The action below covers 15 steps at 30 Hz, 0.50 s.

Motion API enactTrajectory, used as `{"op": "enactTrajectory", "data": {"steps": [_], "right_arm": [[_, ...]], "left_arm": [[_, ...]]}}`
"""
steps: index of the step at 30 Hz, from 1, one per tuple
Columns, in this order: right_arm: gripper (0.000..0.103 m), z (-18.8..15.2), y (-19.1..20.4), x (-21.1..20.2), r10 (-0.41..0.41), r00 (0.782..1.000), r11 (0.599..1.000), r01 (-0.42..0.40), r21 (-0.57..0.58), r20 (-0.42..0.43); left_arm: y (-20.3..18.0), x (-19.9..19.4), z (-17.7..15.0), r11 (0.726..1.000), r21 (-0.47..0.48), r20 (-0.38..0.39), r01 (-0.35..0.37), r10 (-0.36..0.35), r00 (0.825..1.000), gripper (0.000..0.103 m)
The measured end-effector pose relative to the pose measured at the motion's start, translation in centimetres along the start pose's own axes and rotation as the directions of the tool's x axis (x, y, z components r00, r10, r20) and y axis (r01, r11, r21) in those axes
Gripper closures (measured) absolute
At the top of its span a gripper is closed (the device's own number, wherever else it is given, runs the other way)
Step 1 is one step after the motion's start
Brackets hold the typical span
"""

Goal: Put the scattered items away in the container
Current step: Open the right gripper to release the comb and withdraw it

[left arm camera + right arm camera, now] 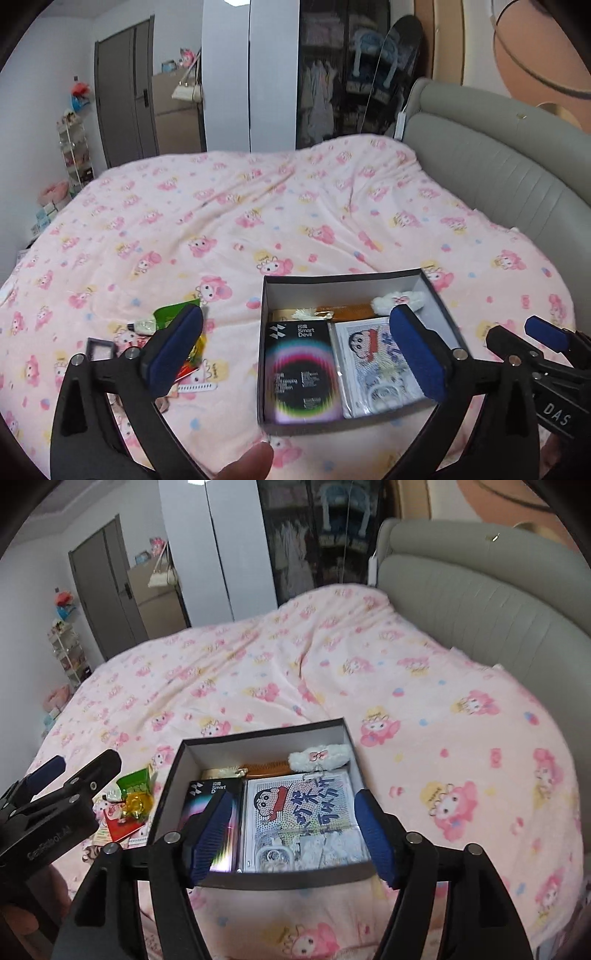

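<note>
Both the left gripper [295, 350] and right gripper [291, 834] are wide, holding nothing, above the box [258, 744]; loose items [129, 797] lie at its 9 o'clock.

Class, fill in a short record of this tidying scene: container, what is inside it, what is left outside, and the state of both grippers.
container: open dark box on the pink bedspread
inside: black Smart Devil box, cartoon packet, comb, fluffy white clip
outside: green packet and small items left of the box
left gripper: open, empty
right gripper: open, empty
</note>
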State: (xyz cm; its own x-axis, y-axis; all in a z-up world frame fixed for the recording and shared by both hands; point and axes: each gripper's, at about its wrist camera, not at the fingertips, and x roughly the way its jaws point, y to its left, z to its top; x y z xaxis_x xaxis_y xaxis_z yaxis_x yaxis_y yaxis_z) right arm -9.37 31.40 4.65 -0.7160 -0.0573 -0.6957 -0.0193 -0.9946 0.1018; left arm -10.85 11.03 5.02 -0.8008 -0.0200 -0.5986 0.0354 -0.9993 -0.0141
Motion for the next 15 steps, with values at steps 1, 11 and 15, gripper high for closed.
{"op": "enactTrajectory", "data": {"steps": [1, 11, 15], "right_arm": [[0.035, -0.4, 0.2, -1.1, -0.012, 1.000, 1.000, 0.012, -0.003, 0.020], [0.031, -5.4, 0.7, -6.6, -0.011, 0.998, 1.000, 0.012, -0.022, 0.064], [0.031, -7.0, 0.5, -6.7, -0.032, 0.999, 0.999, 0.033, -0.021, 0.041]], "left_arm": [[-0.2, -1.2, -0.2, 1.000, 0.004, 0.011, -0.002, 0.002, 1.000, 0.001], [-0.6, -7.7, -4.8, 1.000, 0.000, 0.029, 0.006, -0.006, 1.000, 0.001], [-0.7, -8.0, -6.3, 1.000, 0.012, 0.006, -0.006, 0.006, 1.000, 0.001]]}}
